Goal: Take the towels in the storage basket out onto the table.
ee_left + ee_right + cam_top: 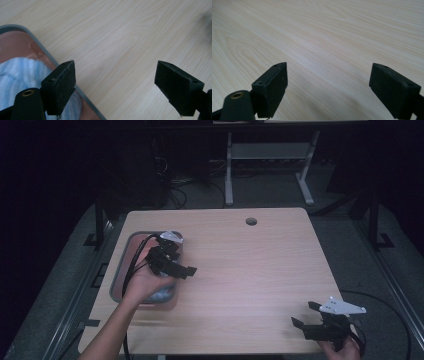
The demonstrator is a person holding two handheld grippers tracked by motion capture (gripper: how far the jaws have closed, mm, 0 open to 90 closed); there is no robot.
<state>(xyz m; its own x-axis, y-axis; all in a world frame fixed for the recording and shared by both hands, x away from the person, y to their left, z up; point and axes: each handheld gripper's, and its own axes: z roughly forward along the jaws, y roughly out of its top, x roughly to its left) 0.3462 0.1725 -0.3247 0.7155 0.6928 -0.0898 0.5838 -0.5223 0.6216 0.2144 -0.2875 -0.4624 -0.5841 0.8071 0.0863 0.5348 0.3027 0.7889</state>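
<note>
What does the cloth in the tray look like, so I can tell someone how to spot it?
Start at the wooden table and go to its left edge, where a grey-rimmed tray with a reddish-brown floor sits. The cloth lies bunched inside the tray, beneath the left hand-held gripper, whose jaws stand open. It is the one soft thing there: fluffy, striped pale blue and white.

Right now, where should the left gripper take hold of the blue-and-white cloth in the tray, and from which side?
Probably the bunched upper folds of the cloth, taken from above. It lies soft and heaped inside the tray, whose grey rim blocks a sideways approach. The left gripper is open, one jaw already over the cloth's edge and the other over the table, so it would need shifting over the tray first.
</note>
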